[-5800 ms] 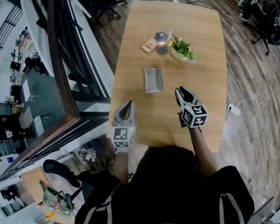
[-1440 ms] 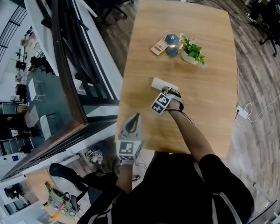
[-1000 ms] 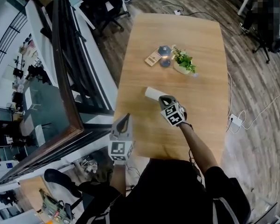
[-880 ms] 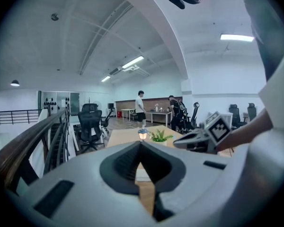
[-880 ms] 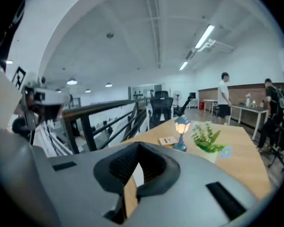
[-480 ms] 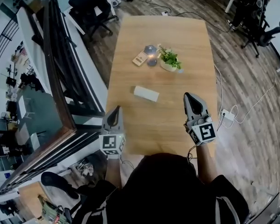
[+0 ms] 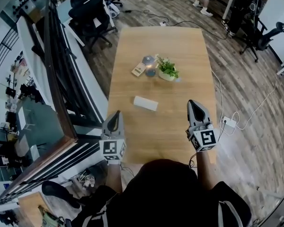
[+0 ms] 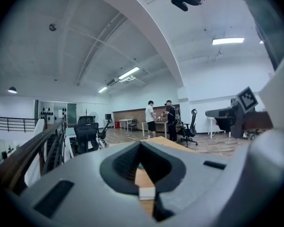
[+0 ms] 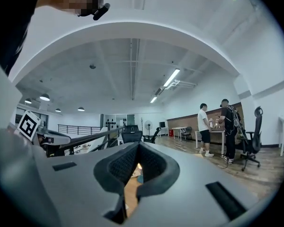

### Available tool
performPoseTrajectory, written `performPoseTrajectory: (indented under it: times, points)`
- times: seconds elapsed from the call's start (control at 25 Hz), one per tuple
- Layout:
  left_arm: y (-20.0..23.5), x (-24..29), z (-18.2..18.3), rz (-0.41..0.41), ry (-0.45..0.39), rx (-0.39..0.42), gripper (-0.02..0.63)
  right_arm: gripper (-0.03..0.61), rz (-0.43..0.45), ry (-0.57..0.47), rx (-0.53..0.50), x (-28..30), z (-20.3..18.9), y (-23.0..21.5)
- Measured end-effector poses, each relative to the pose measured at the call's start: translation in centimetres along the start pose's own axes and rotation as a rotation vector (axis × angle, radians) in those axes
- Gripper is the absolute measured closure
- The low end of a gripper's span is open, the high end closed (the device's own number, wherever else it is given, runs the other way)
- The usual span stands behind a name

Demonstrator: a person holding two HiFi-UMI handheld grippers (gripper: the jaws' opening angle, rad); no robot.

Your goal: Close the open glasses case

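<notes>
Right gripper (image 7: 195, 104) is off the case (image 7: 146, 103) now! A moment ago it was right down on the lid, pressing it over; now it sits pulled back by the near edge of the table (image 7: 180, 41), far on the person's side of the plant (image 7: 167, 70). Its jaws are pressed together with nothing between them; its own view shows only a sliver of tabletop through the gap.

Left gripper (image 7: 116, 115) hangs just as far back from the plant, off the table's near left corner. It has barely shifted through all this, jaws together and empty too.

And the case? Big change. Earlier it lay spread flat and wide, lid thrown open. Now it's a slim white block, lid down, lying on the table a little to the person's side of the plant and slightly left of it, with nothing touching it. It has also swung round to sit at a slant.

By the look of it, that's the job done: the lid appears fully folded over. Whether the catch has truly seated can't be told from this height. Both grippers parked clear of it reads like a finish, not a pause.
</notes>
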State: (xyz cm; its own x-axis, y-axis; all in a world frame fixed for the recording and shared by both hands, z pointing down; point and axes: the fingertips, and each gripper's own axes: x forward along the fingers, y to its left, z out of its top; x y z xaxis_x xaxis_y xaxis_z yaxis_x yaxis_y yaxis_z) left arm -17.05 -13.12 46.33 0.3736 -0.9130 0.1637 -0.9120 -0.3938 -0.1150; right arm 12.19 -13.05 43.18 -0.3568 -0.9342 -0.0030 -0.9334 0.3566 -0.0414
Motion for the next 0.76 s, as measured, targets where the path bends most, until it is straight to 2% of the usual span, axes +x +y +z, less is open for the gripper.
performPoseTrajectory:
  times: [0.76]
  points:
    - [-0.69,-0.06,0.62,-0.027,-0.004,0.004,0.615,0.566,0.001,0.014,0.002,-0.97,0.19,0.35]
